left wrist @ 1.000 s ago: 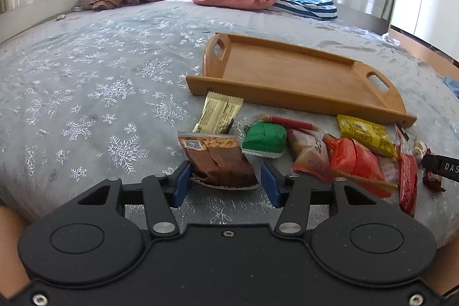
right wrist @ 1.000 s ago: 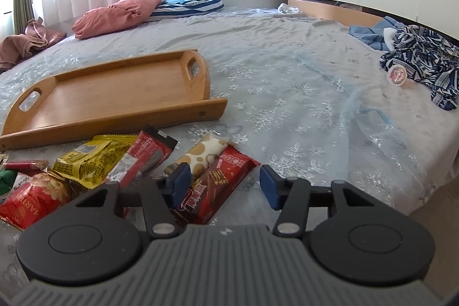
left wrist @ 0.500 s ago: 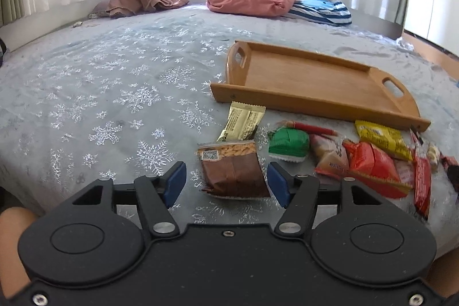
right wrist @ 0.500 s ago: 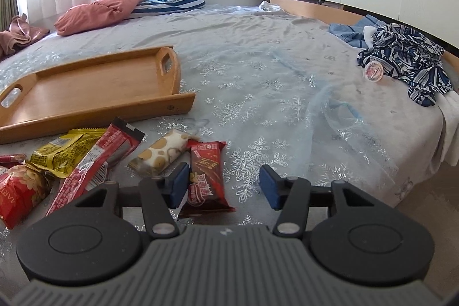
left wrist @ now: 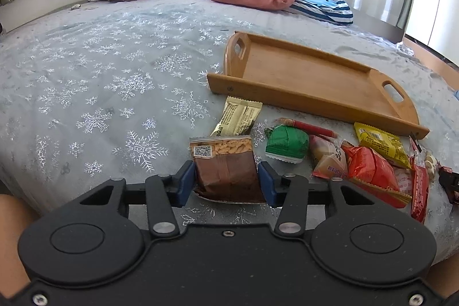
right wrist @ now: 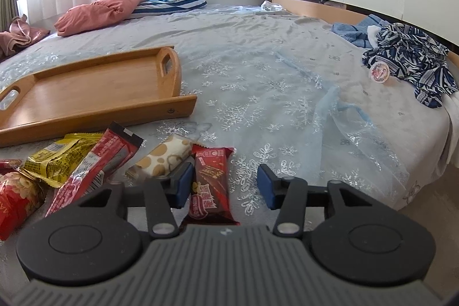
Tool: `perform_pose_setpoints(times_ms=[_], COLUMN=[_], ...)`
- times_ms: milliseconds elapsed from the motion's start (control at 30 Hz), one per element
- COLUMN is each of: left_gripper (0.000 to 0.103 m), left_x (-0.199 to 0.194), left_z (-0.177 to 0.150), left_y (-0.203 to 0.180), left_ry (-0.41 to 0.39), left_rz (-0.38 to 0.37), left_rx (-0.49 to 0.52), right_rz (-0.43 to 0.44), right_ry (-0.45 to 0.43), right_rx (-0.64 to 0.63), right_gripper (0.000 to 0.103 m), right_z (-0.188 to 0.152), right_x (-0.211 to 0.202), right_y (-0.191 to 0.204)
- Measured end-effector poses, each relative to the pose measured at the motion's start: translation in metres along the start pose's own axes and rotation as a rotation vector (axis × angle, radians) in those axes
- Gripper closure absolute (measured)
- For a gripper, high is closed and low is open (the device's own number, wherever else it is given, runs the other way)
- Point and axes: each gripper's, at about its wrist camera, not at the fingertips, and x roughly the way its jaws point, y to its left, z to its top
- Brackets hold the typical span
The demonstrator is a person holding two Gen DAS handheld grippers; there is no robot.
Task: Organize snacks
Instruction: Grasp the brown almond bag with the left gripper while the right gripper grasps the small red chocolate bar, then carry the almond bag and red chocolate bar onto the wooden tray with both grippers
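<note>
**Both grippers closing on snacks**

Since a second ago, our left gripper (left wrist: 226, 182) fingers have narrowed, grasping the brown packet (left wrist: 225, 167); our right gripper (right wrist: 223, 185), still released, is closing around the red bar (right wrist: 210, 182). Empty tray (left wrist: 301, 93) waits at one o'clock.

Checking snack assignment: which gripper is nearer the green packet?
Left. Left gripper, closing around the brown packet, sits just beside the green packet. Right gripper works the pile's far end.

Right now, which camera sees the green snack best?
The left wrist view. There the green snack lies in full sight on the bedspread, between the gold wrapper and the orange packets. The right wrist view does not show it; its left edge cuts off before it.
</note>
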Motion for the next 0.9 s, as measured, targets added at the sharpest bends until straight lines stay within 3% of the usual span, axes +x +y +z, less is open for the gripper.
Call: perform_pose_setpoints(times_ms=[33, 100, 467, 900], left_gripper=[0.058, 0.06, 0.061, 0.061], left_x=[0.0, -0.002, -0.014, -0.029], left_z=[0.0, 0.0, 0.0, 0.016], left_y=[0.0, -0.001, -0.003, -0.004], left_ry=[0.0, -0.003, -0.022, -0.073], left_rz=[0.0, 0.003, 0.012, -0.014], left_rx=[0.001, 0.004, 0.005, -0.01], right_rz=[0.003, 0.022, 0.046, 0.082], right_ry=[0.001, 0.004, 0.01, -0.045], right_rx=[-0.003, -0.011, 0.014, 0.01], right_gripper=[0.055, 0.073, 0.075, 0.075], right_z=[0.0, 0.0, 0.004, 0.019], right_x=[0.0, 0.001, -0.005, -0.028], right_y=[0.001, 0.002, -0.003, -0.005])
